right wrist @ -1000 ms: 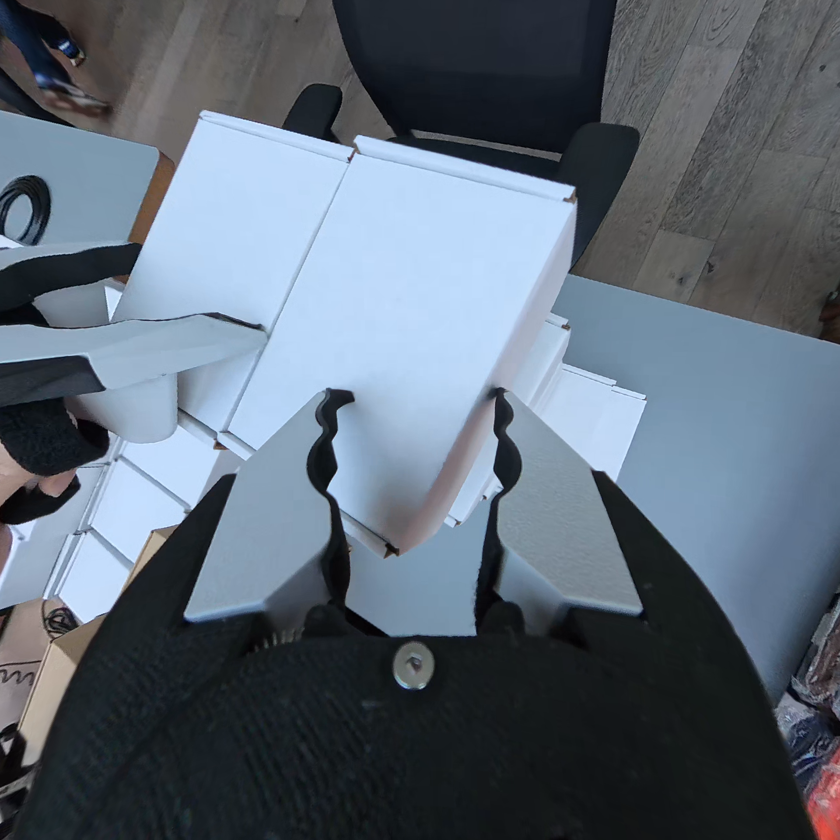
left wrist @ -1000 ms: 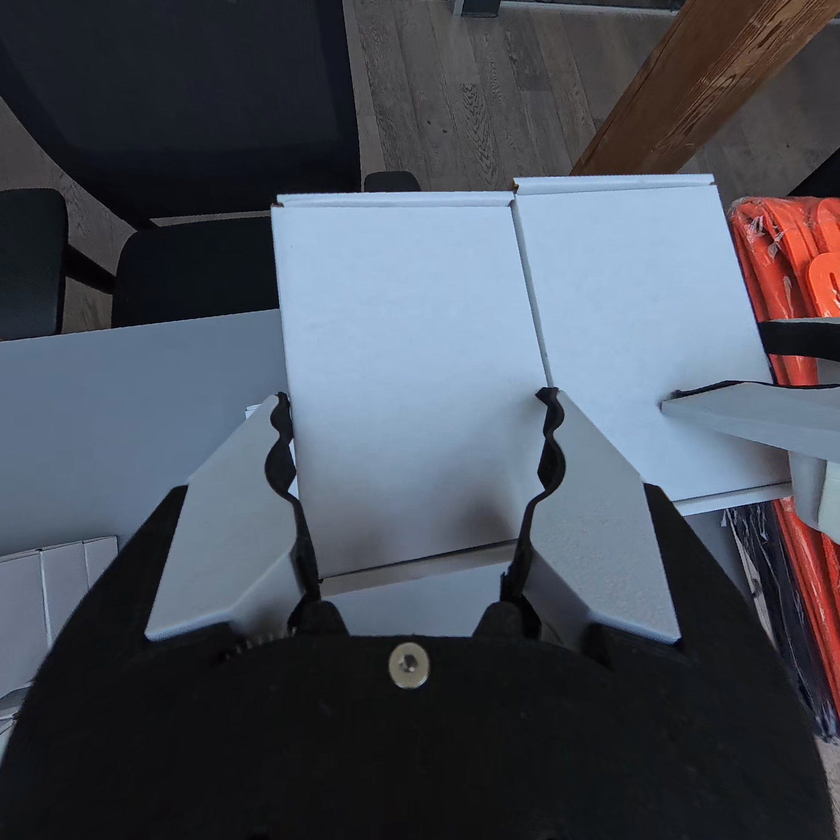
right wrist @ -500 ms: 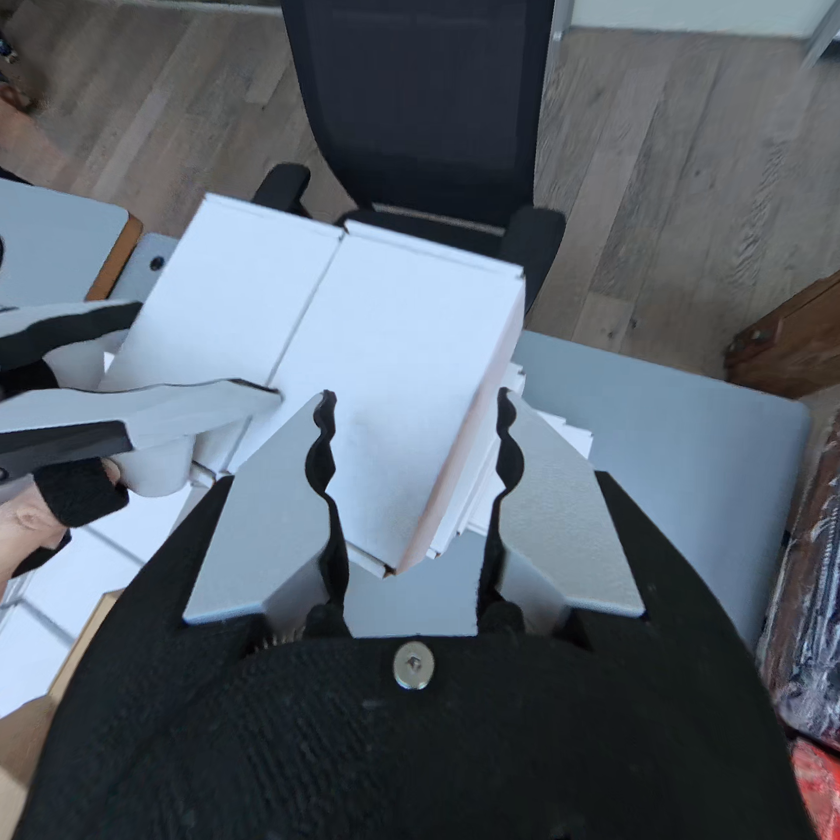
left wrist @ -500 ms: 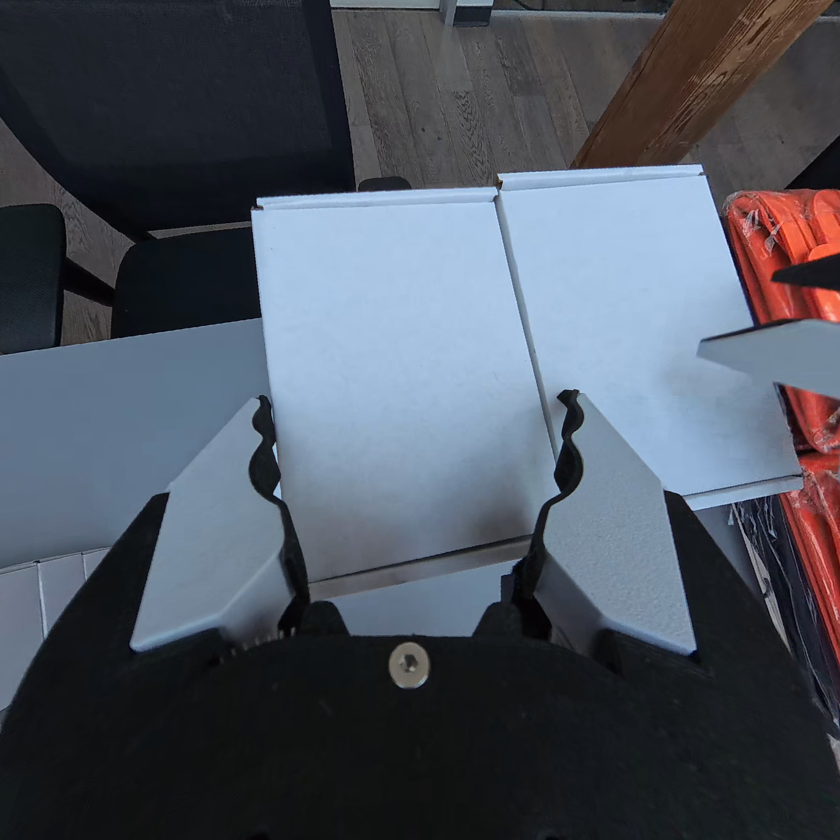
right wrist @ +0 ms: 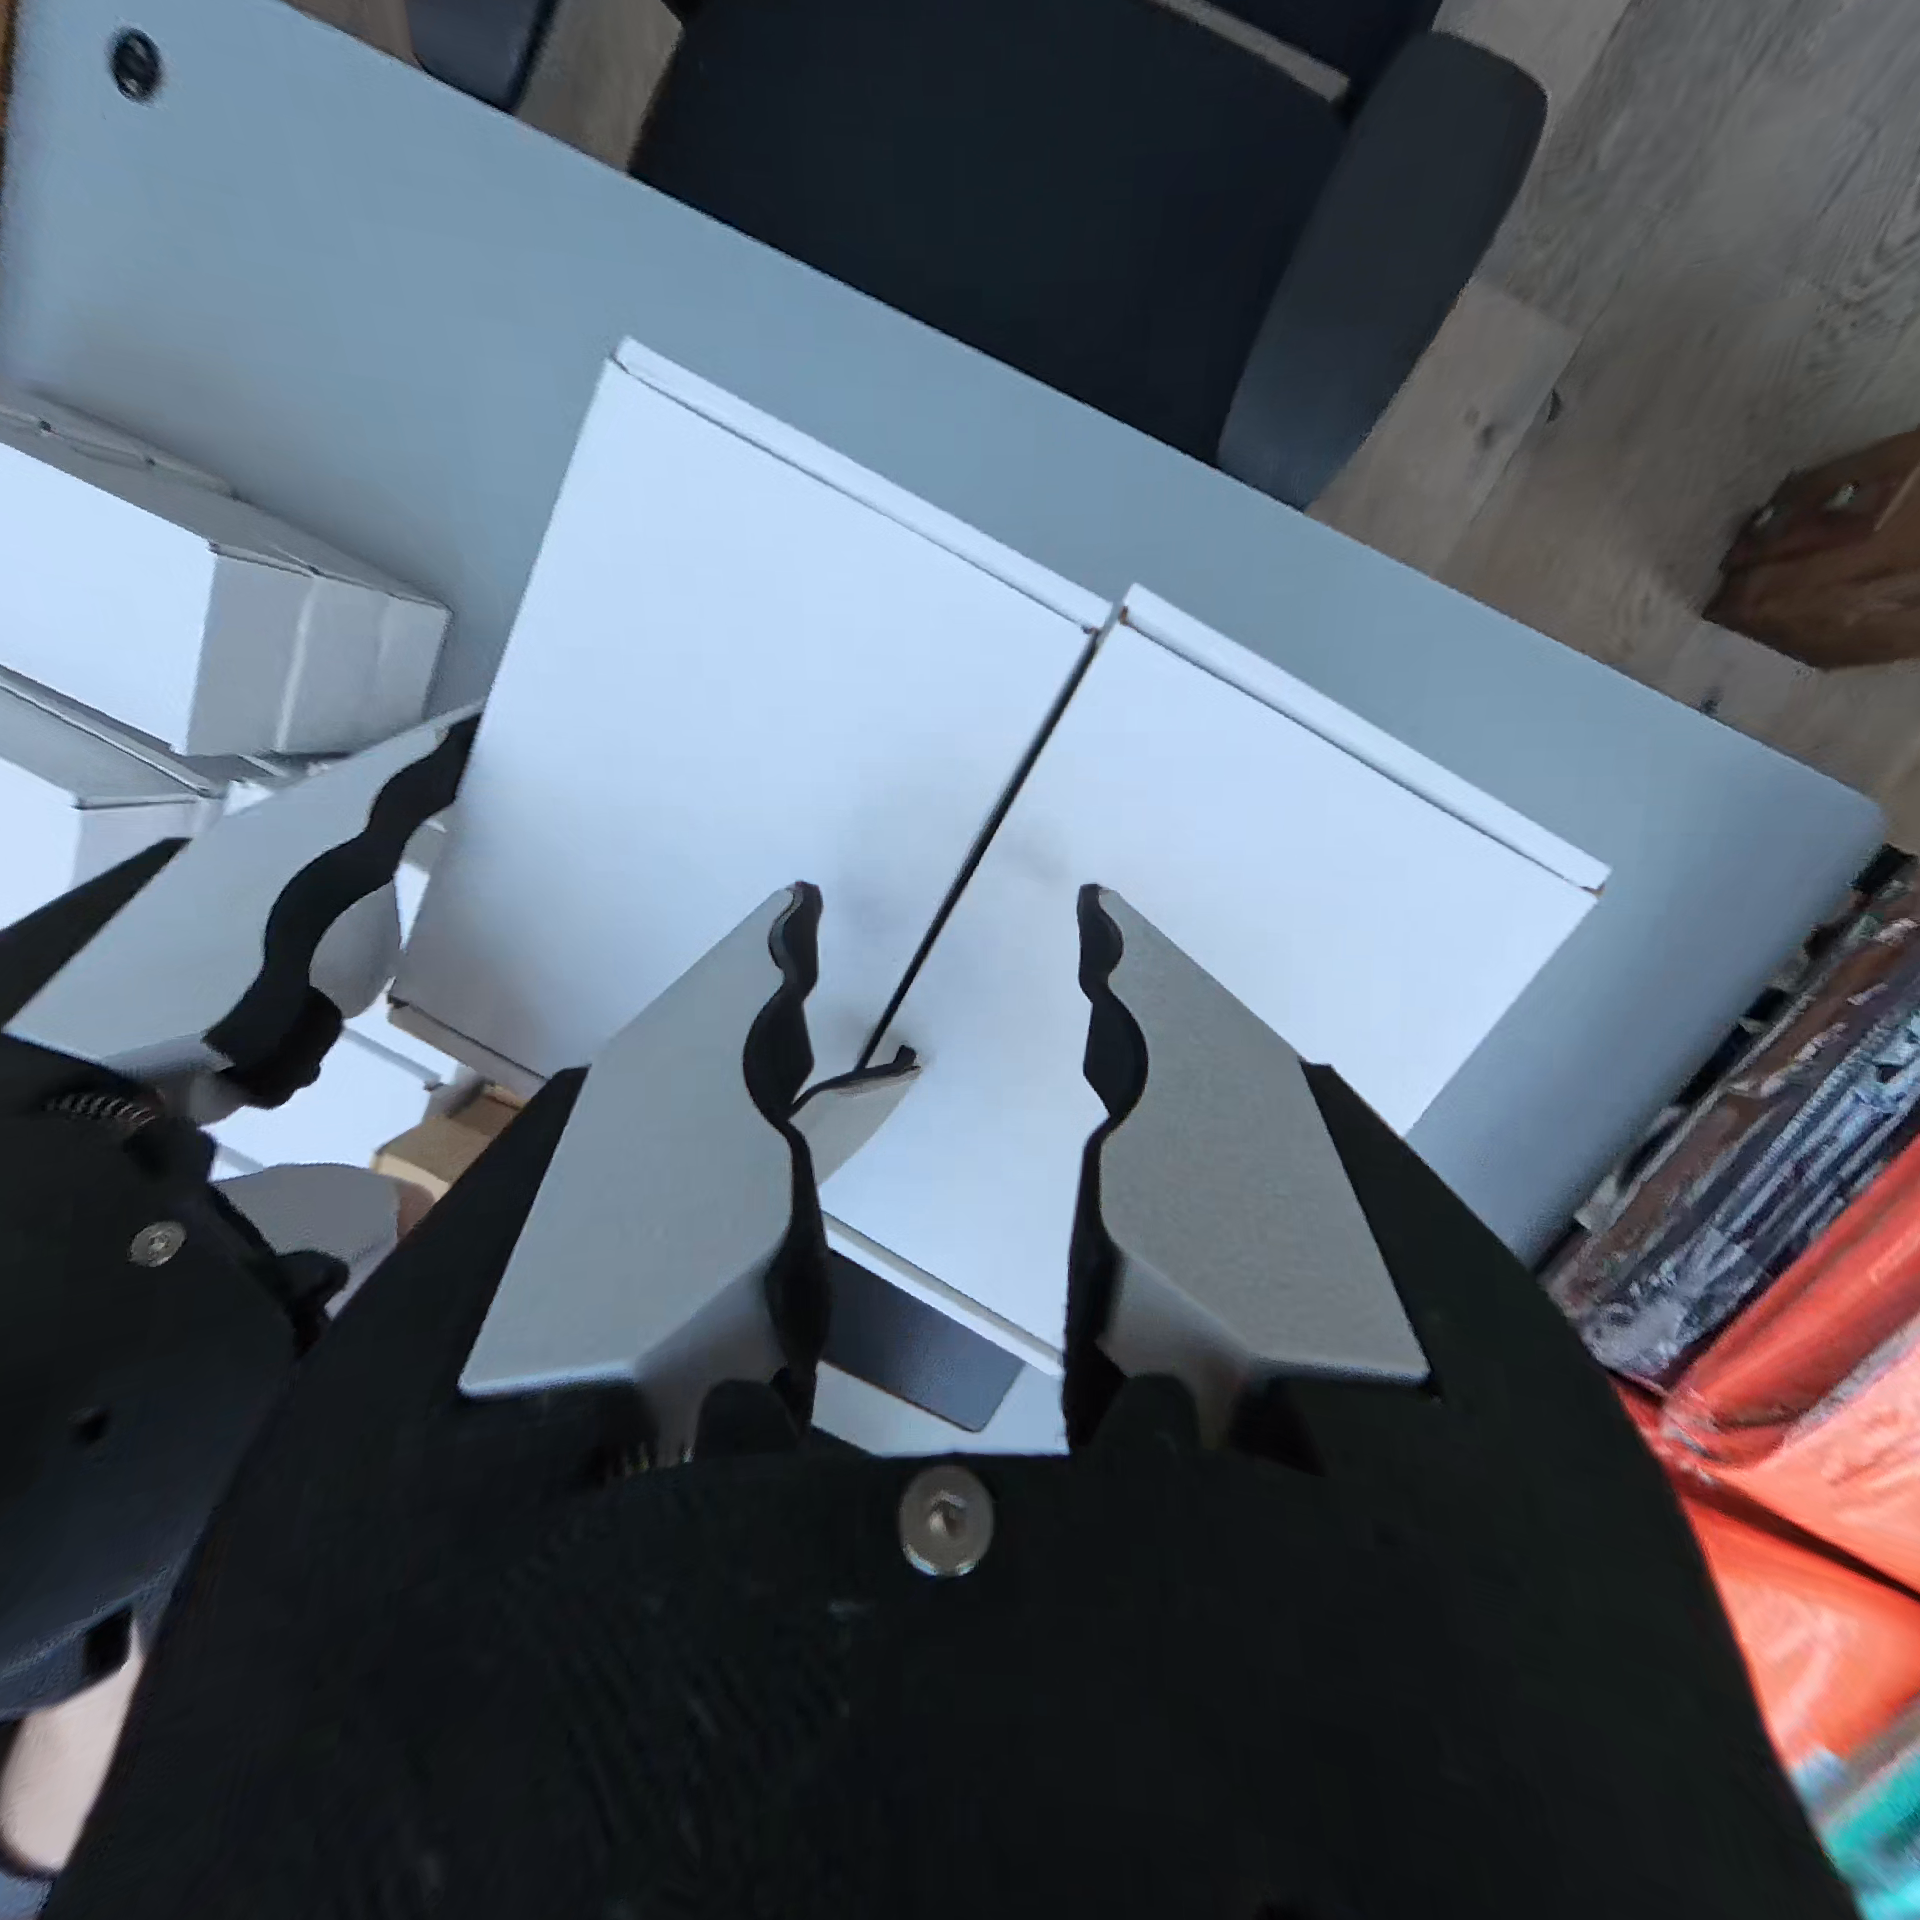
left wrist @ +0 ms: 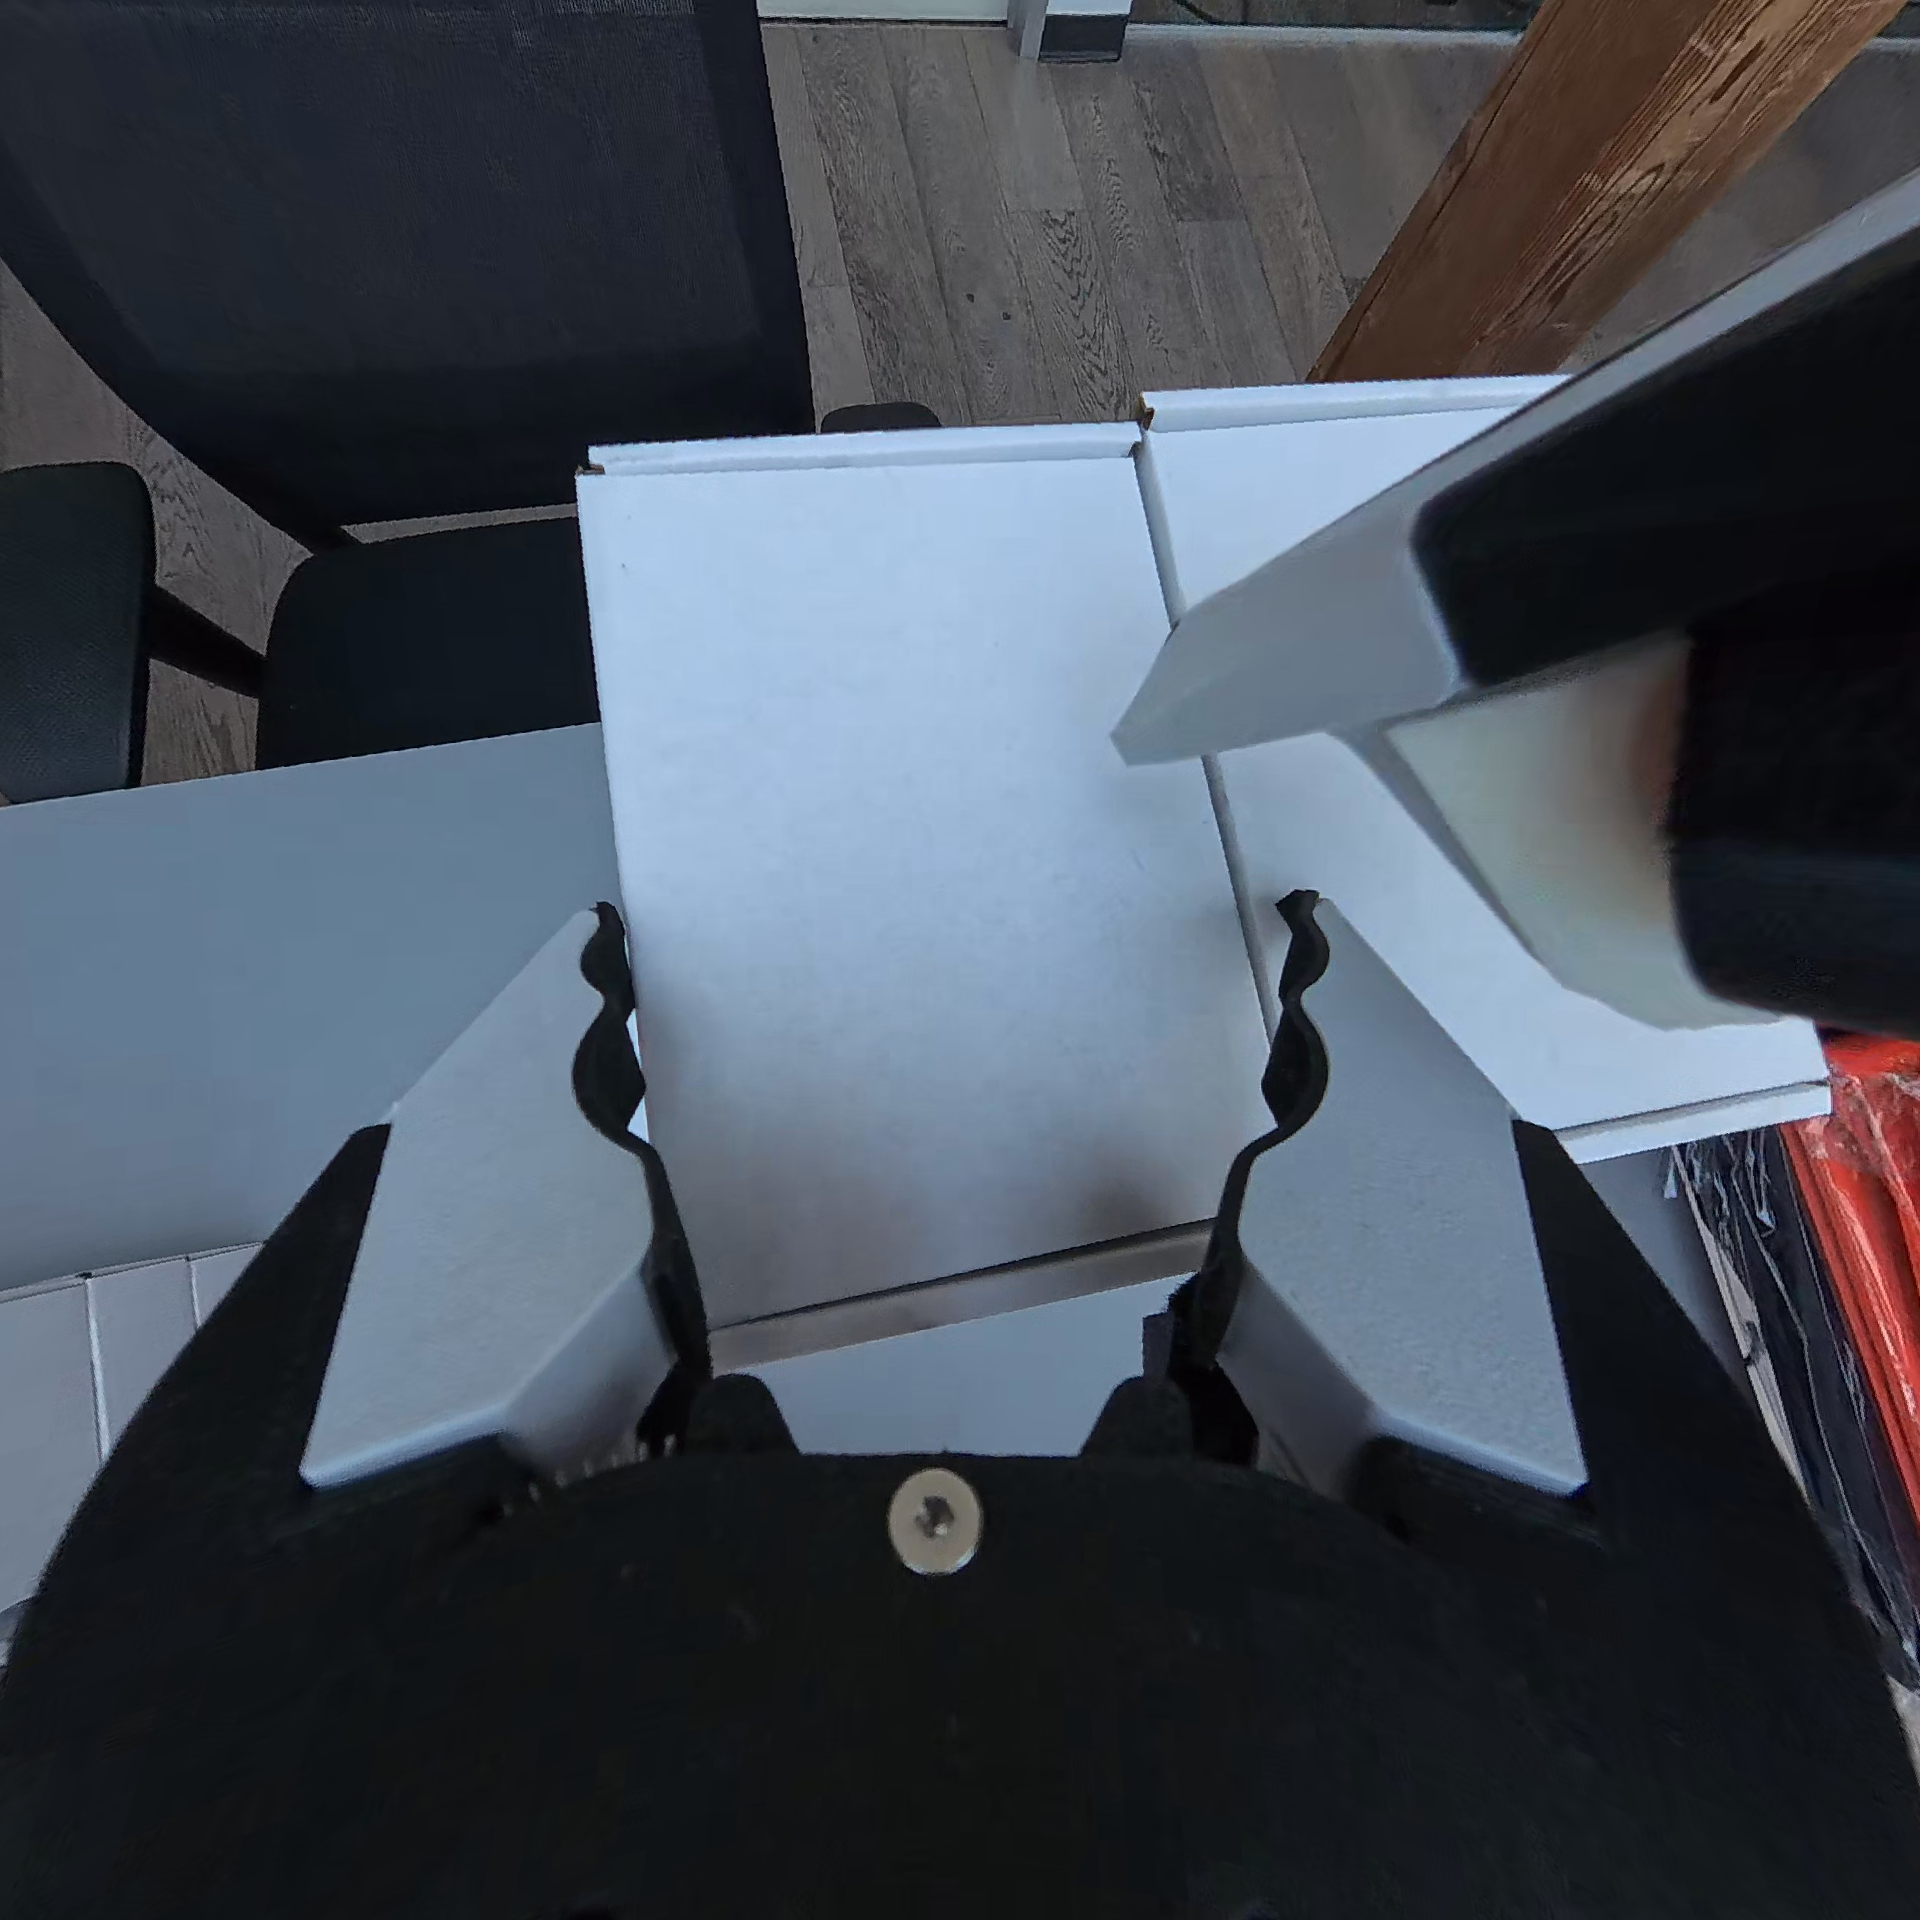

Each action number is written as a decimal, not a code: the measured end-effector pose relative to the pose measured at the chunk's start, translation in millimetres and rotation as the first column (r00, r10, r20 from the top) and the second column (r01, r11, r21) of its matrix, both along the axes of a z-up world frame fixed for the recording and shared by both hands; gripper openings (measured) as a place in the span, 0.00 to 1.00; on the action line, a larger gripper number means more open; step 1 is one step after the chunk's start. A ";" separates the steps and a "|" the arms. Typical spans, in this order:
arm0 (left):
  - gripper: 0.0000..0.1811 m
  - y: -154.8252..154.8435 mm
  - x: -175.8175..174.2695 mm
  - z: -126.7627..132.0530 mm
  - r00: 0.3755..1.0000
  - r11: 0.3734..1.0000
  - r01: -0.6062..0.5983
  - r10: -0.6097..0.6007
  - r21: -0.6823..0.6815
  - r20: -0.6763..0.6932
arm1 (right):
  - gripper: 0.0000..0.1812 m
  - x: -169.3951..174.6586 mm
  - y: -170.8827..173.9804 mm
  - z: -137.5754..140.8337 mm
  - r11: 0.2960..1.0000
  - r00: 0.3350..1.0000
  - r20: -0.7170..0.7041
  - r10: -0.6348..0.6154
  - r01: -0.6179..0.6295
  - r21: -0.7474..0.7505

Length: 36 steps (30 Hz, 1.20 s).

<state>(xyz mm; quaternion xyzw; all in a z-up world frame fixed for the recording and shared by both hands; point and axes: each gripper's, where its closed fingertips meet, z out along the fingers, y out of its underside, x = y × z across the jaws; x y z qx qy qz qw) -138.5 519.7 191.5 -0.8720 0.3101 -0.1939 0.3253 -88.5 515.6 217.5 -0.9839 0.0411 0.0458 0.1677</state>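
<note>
A grey table (left wrist: 260, 883) is carrying the scene, and everything here is placed against the two white boxes lying side by side on it. To the left of the boxes, more small white boxes (right wrist: 156, 623) are sitting stacked on the table; behind the boxes, a black mesh chair (left wrist: 395, 208) is standing on a grey wood floor (left wrist: 1039, 187). A brown wooden beam (left wrist: 1590, 166) is slanting up behind the right box, and orange plastic-wrapped goods (right wrist: 1818, 1403) are lying just off the table's right edge.

The left gripper (left wrist: 951, 914) is straddling the left box (left wrist: 894, 831), its jaws spread wide, one finger along each long side; whether the pads are pressing the box cannot be told. The right gripper (right wrist: 945, 899) is hovering above the seam between the two boxes, jaws apart at a medium gap and holding nothing. In the left wrist view it is looming large over the right box (left wrist: 1299, 540).

A second ago the right gripper was straddling the right box's near corner with that box tilted up off the table; now both boxes are lying flat and level, and the right gripper has swung leftward over the seam. The left gripper is still framing the same box.
</note>
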 end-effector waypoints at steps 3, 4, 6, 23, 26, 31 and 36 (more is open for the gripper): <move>0.67 0.9 -1.3 -1.0 1.000 1.000 -0.007 0.007 -0.006 0.006 | 0.25 -1.3 -1.9 -12.5 0.998 0.998 0.068 0.010 -0.006 -0.068; 0.67 1.5 -1.9 -1.0 1.000 1.000 -0.011 0.011 -0.008 0.014 | 0.23 0.4 -1.9 -13.5 0.997 0.995 0.097 0.008 -0.001 -0.075; 0.66 2.2 -3.8 -1.2 1.000 1.000 -0.014 0.014 -0.010 0.025 | 0.23 -1.0 -0.9 -13.9 0.997 0.993 0.121 0.012 -0.003 -0.074; 0.62 -71.0 -277.2 -43.8 0.990 0.983 0.137 -0.142 0.122 0.027 | 0.23 -0.3 -1.4 -13.7 1.000 0.991 0.133 -0.001 0.004 -0.025; 0.63 -55.1 -348.7 -60.9 0.942 0.943 0.322 -0.310 0.081 -0.130 | 0.23 -1.4 -1.7 -13.5 1.000 0.989 0.146 0.008 -0.003 -0.030; 0.60 -2.5 -433.8 -86.5 0.607 0.808 0.583 -0.501 -0.083 -0.616 | 0.23 -3.1 0.2 -13.3 1.000 0.988 0.156 -0.008 0.011 -0.015; 0.66 9.0 -464.9 -127.6 0.394 0.684 0.666 -0.661 -0.297 -0.639 | 0.23 -2.1 -0.2 -13.5 0.999 0.990 0.140 -0.034 0.037 -0.020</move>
